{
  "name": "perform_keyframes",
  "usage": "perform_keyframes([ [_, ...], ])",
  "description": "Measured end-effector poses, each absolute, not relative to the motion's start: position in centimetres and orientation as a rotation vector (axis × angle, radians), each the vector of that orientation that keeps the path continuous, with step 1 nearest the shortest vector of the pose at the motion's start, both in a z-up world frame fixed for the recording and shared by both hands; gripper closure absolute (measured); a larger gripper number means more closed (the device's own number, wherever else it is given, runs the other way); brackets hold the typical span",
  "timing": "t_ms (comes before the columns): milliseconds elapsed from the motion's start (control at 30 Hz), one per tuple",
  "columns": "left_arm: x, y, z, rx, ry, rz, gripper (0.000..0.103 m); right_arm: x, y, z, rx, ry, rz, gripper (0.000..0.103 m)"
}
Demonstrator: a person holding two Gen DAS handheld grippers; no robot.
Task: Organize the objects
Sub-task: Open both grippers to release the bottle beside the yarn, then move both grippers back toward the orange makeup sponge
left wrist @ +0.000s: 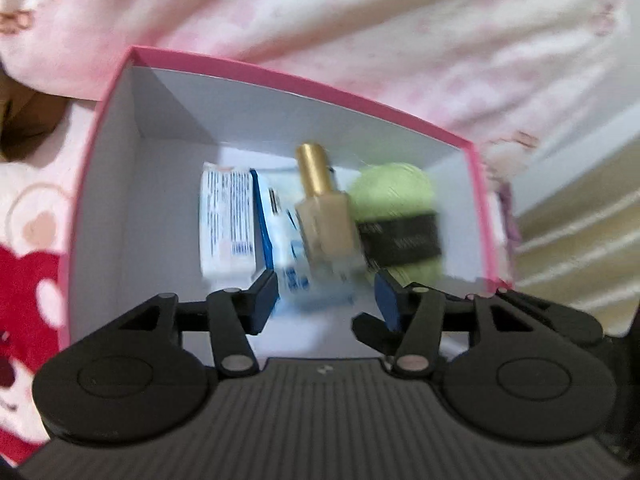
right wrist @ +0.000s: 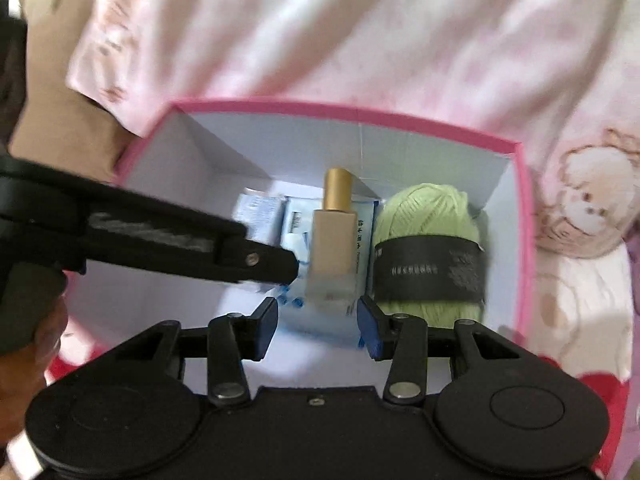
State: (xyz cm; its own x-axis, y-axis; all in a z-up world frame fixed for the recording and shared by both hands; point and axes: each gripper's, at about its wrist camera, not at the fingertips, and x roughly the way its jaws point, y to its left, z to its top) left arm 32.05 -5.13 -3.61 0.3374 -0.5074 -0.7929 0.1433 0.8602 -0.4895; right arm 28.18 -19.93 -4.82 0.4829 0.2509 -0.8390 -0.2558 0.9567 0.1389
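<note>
Black linkage and ribbed housing fill the foreground of both wrist views. Left gripper (left wrist: 326, 304): jaws apart, blue pads clear of everything, nothing between them. Right gripper (right wrist: 317, 326): jaws likewise apart and empty, hovering over the near edge of the box contents. In the right wrist view the left tool crosses from the left, its tip close to the bottle; contact cannot be confirmed through the blur.

Pink box (right wrist: 524, 240), white inside, stands open with no lid in sight. On its floor, left to right: a white printed carton (left wrist: 226, 224); a blue-and-white packet (right wrist: 296, 232) lying partly beneath the bottle; a beige bottle with gold cap (right wrist: 334, 236) lying flat, cap toward the far wall; a green yarn ball (right wrist: 430, 248) with a black paper band, just beside the bottle and against the right wall.

Progress, as judged: four items are already inside the box and neither gripper carries anything, so the packing looks largely done. No loose item outside the box shows in either view. What may remain is squaring up the contents or fitting a lid; neither can be confirmed.

Surface: the box rests on soft pink bedding (left wrist: 360, 20) printed with cartoon figures and red patches, apparently a bed. A pale wall and striped wood-toned flooring (left wrist: 580, 240) show at the right of the left wrist view.
</note>
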Motion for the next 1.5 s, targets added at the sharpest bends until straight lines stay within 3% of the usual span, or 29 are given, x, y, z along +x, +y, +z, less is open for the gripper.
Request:
perform_keyframes([
  [433, 20.8, -2.0, 8.3, -0.090, 1.048, -0.509, 0.031, 16.1, -20.7, 7.9, -0.081, 0.928, 0.425, 0.040],
  [533, 18.3, -2.0, 10.1, -0.066, 1.012, -0.544, 0.021, 14.2, -19.4, 10.1, -0.170, 0.863, 0.441, 0.040],
  [733, 14.5, -1.3, 11.8, -0.013, 0.972, -0.585, 0.019, 11.1, -18.2, 12.4, -0.254, 0.820, 0.477, 0.039],
  [833, 12.9, -0.8, 11.3, 0.005, 0.988, -0.587, 0.019, 9.2, -17.9, 12.7, -0.281, 0.819, 0.494, 0.028],
  [1033, 10.1, -0.1, 8.6, 0.028, 0.981, -0.574, 0.013, 6.4, -18.6, 10.4, -0.249, 0.830, 0.514, 0.017],
  [1500, 10.0, 1.2, -1.9, -0.080, 1.072, -0.494, 0.010, 3.3, -15.7, 0.1, -0.253, 0.795, 0.634, 0.016],
])
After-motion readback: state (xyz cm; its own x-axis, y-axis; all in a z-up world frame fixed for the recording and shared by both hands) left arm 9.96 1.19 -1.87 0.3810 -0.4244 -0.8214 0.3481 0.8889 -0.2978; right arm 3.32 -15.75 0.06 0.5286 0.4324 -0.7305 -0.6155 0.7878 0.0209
